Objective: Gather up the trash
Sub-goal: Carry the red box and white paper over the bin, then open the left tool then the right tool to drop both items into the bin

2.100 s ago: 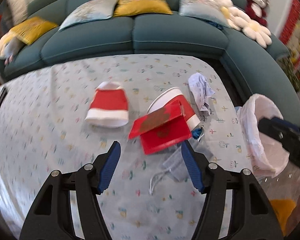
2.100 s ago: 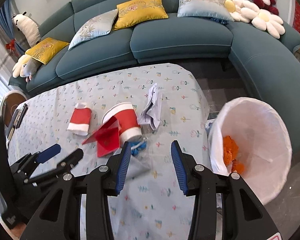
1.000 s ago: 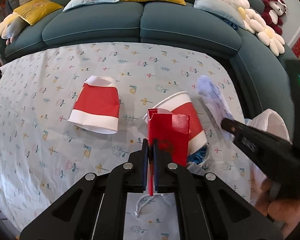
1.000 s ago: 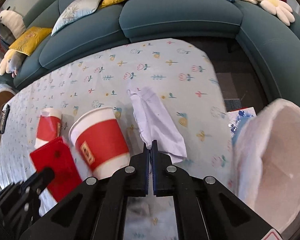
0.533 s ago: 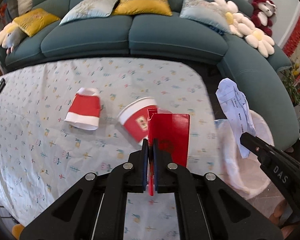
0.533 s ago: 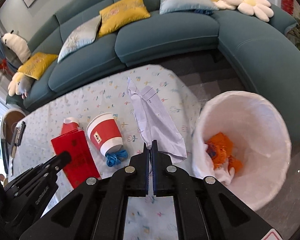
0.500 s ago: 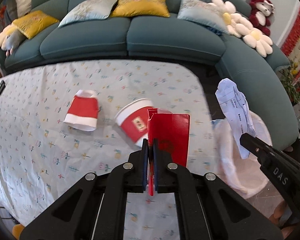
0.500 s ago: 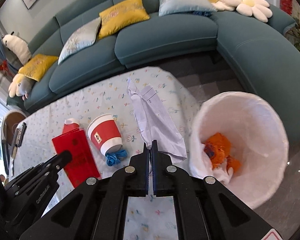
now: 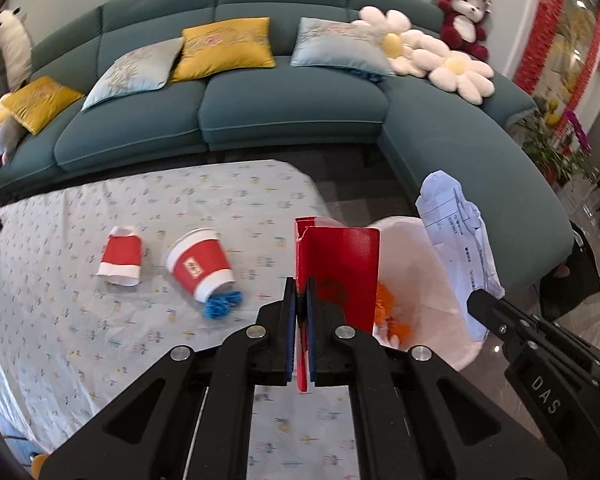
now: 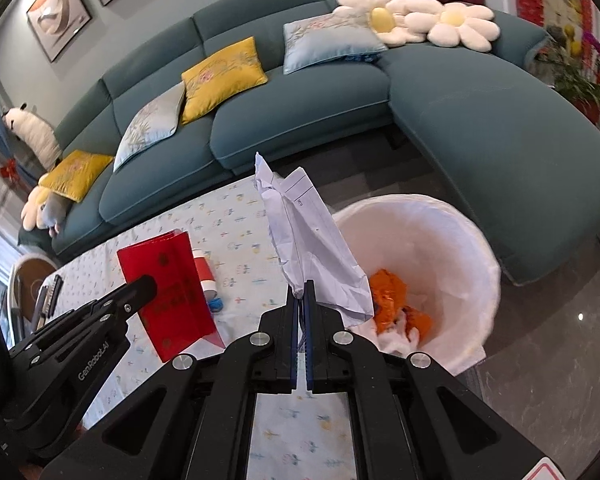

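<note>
— While both loads are carried, what is gripped?
— A red card is clamped in the left gripper, crumpled paper in the right gripper, near the white bin.
— Next?
— Both must be brought over the bin, then released.

Left gripper and right gripper both point steeply downward, jaws clamped tight.
</note>
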Demonstrator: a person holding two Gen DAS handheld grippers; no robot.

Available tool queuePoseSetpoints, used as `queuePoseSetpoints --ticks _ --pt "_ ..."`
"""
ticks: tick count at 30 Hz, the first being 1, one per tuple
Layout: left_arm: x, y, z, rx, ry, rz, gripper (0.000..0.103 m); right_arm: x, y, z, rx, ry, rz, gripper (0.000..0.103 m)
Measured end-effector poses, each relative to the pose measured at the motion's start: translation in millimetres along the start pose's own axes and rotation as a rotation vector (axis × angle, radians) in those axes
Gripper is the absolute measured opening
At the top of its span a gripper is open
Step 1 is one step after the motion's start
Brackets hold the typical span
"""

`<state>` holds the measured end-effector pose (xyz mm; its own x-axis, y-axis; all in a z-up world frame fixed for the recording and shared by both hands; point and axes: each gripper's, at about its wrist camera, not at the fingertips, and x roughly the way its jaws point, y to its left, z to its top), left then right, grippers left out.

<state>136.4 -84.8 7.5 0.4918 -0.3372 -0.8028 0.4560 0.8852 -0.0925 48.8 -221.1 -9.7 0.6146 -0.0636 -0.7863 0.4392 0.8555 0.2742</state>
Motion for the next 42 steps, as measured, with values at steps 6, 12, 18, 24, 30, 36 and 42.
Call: queuePoseSetpoints --ticks 6,12,18,24,30,36,42 --pt "2 -48 -5 0.064 0.011 -0.042 0.004 -19 -39 -8 0.044 -0.024 -0.032 0.003" --pt "8 -87 -6 0.118 0.019 -0.077 0.004 -30 -76 -12 0.095 -0.038 -0.053 0.003" --pt "25 -115 -6 0.152 0.052 -0.117 0.005 -28 -102 -14 0.137 -0.037 -0.063 0.003" --pt "43 -133 -2 0.169 0.075 -0.136 0.008 -20 -120 -13 0.164 -0.027 -0.067 0.003" --pt "51 -137 2 0.149 0.067 -0.128 0.037 -10 -124 -9 0.175 -0.018 -0.066 0.003" --pt "58 -129 2 0.136 0.084 -0.105 0.037 -1 -122 -8 0.170 -0.009 -0.055 0.003" --pt "61 -117 2 0.129 0.088 -0.079 0.037 6 -111 -5 0.151 0.001 -0.045 0.003"
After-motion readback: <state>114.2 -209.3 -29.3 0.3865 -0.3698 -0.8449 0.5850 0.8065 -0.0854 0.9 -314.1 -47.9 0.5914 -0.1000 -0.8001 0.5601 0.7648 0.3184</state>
